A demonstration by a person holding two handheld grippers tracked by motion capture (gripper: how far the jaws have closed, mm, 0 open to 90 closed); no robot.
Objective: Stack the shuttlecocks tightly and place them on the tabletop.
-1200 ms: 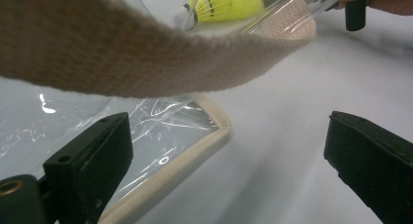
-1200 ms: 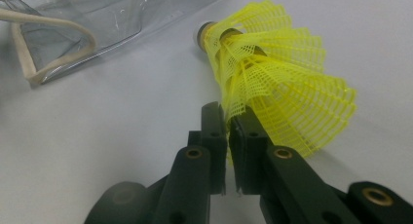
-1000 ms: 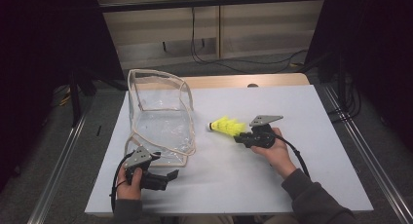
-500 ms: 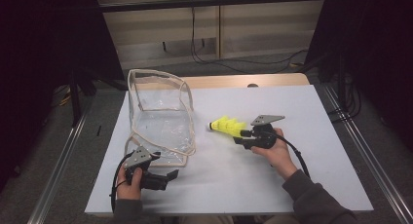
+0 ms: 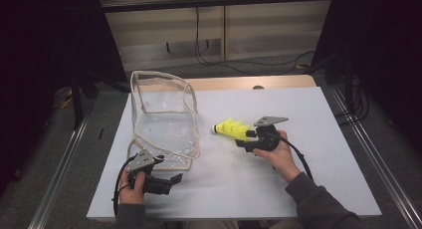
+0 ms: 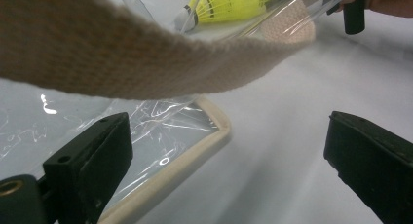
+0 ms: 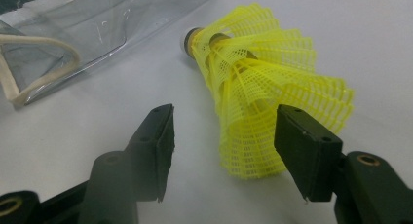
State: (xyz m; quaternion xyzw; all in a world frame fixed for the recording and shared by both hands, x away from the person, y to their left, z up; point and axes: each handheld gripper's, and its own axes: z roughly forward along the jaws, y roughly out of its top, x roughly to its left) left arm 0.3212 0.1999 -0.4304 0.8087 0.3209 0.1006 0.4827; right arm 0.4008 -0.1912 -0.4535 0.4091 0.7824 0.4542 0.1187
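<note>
A stack of yellow mesh shuttlecocks (image 5: 232, 129) lies on its side on the white table, cork end toward a clear plastic bag (image 5: 161, 114) with beige trim. My right gripper (image 5: 247, 137) is at the skirt end; in the right gripper view it (image 7: 225, 114) stands open, the shuttlecocks (image 7: 263, 87) resting between the jaws against the right one. My left gripper (image 5: 174, 181) is open at the table's front left, by the bag's near corner. In the left gripper view, the gripper (image 6: 226, 121) faces the bag's trim (image 6: 146, 63), with the shuttlecocks (image 6: 229, 2) seen through the plastic.
The white table top (image 5: 308, 189) has bare room to the right and front. A wooden strip (image 5: 239, 82) runs along its far edge. Metal rails (image 5: 368, 159) flank both sides, and cables hang behind on the floor.
The right gripper and the shuttlecocks have hardly shifted. The left gripper stays where it was by the bag.
</note>
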